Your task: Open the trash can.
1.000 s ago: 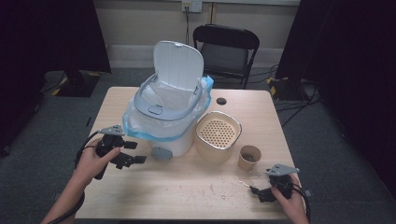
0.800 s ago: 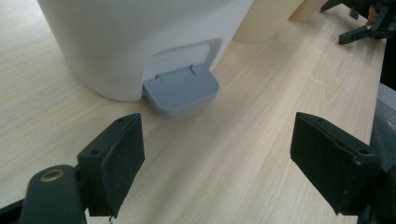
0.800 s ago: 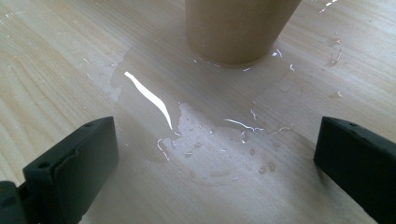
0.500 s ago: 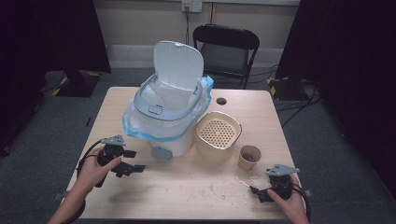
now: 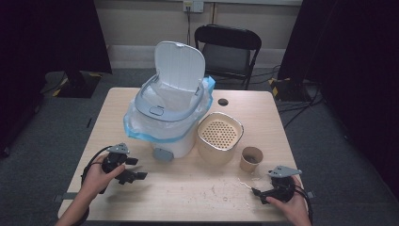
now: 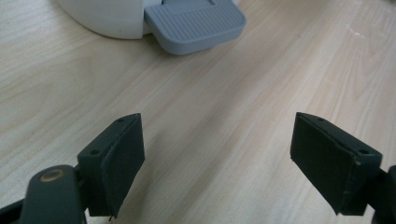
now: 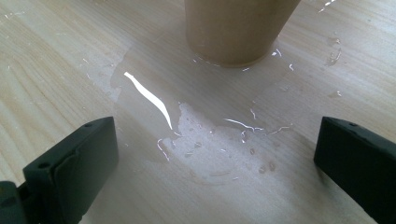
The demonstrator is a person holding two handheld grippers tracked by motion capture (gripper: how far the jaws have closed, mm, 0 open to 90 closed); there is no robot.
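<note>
We see the counter carrying a white pedal bin with its lid up, far left of centre; its grey pedal faces our left tongs, which hang apart and empty near it. A perforated basket sits to the right. The paper cup stands near right, just beyond our right tongs, also apart and empty. A puddle surrounds the cup: we judge wet pads could slip, or a squeeze could crush and tip it.
</note>
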